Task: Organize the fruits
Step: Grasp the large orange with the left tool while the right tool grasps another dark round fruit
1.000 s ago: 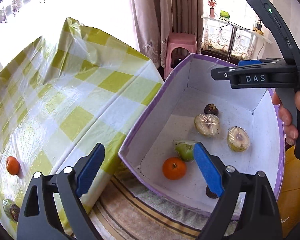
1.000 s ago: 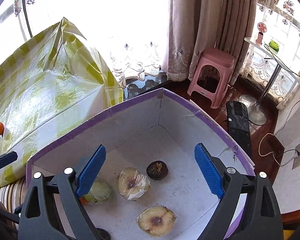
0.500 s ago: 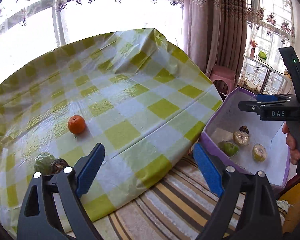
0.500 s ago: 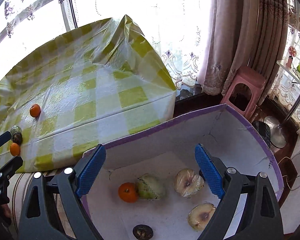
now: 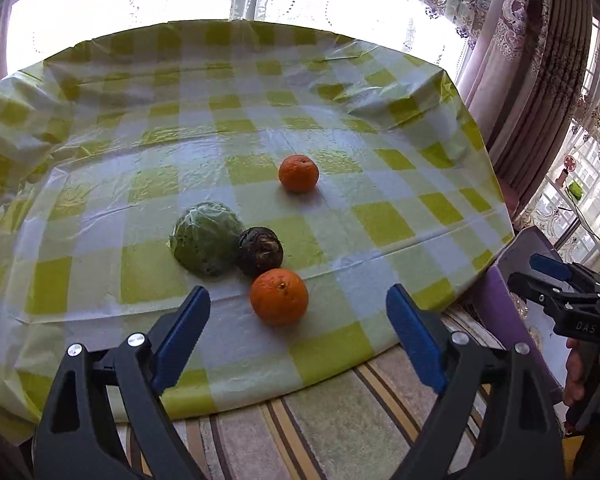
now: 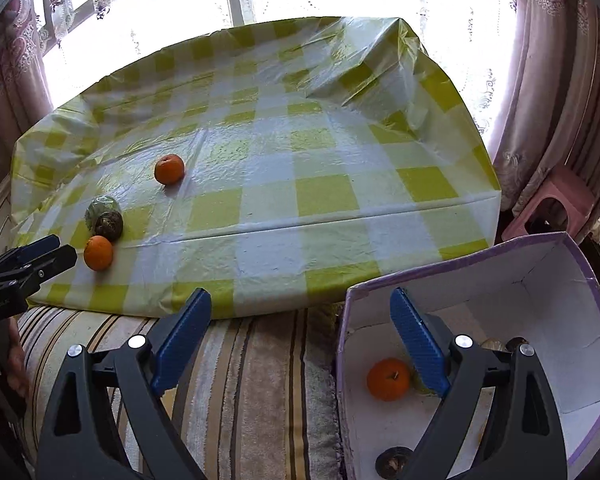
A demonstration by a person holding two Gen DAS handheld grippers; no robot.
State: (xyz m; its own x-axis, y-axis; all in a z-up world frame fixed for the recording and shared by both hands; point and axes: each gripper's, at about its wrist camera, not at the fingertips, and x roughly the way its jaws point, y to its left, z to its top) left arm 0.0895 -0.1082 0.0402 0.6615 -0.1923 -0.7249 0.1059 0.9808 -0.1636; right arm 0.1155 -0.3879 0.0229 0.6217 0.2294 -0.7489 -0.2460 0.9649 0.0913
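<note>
Four fruits lie on the checked cloth [image 5: 380,216]: a near orange [image 5: 279,297] touching a dark fruit [image 5: 260,251], which touches a wrapped green fruit [image 5: 205,239] to its left, and a far orange [image 5: 298,173] lying apart. The left gripper [image 5: 298,344], spread with nothing between its jaws, is closing slightly before the near orange. To the right, the right gripper [image 6: 300,344] hangs spread and empty, partly over the purple box [image 6: 452,270], where another orange [image 6: 388,379] lies.

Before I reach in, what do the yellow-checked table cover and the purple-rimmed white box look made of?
Yellow-checked table cover: thin plastic sheeting, by its glossy glare and crinkled folds.
Purple-rimmed white box: probably cardboard, matte white inside, with visible creases and cracks in the walls; the purple outside looks like paper covering, though that is less certain.
</note>
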